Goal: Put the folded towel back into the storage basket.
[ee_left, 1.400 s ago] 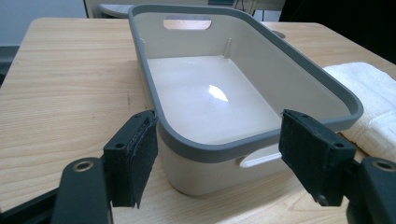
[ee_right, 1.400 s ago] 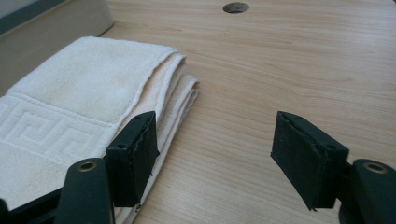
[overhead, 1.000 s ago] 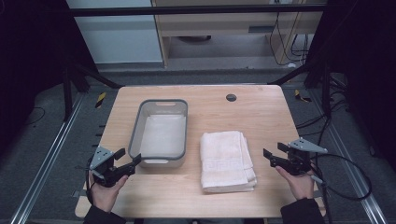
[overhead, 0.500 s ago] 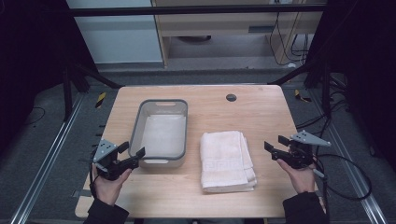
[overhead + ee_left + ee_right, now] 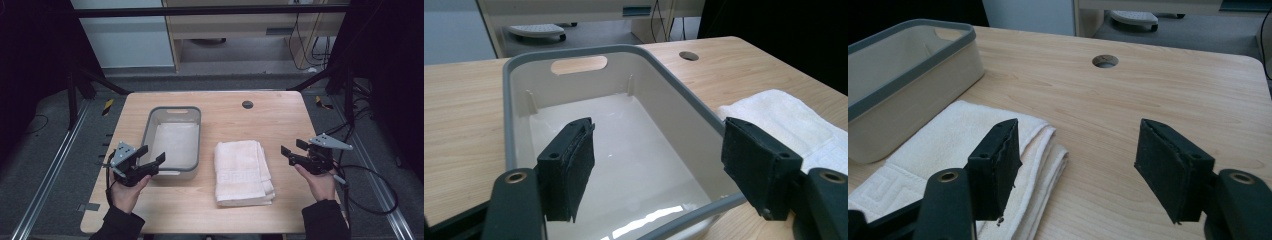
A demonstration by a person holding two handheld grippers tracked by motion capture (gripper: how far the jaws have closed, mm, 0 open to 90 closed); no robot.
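Note:
A grey-rimmed white plastic tub (image 5: 172, 108) stands empty at the table's left centre. A folded white towel (image 5: 242, 170) lies to its right. My left gripper (image 5: 153, 154) hovers at the tub's near left corner, open, with nothing between its pads. In the left gripper view its jaws (image 5: 664, 167) stand wide over the tub's (image 5: 509, 100) near rim, with the towel (image 5: 784, 120) at the right. My right gripper (image 5: 292, 147) is open to the right of the towel. Its jaws (image 5: 1085, 170) frame bare wood beside the towel's (image 5: 948, 145) edge.
The wooden table (image 5: 280, 120) has a round cable hole (image 5: 247, 104) near its far edge. Cables trail off the right side to the floor. A dark metal frame surrounds the table, and shelving stands behind it.
My left gripper has risen and moved right toward the tub's near corner. My right gripper has lifted a little beside the towel. Tub and towel have not moved.

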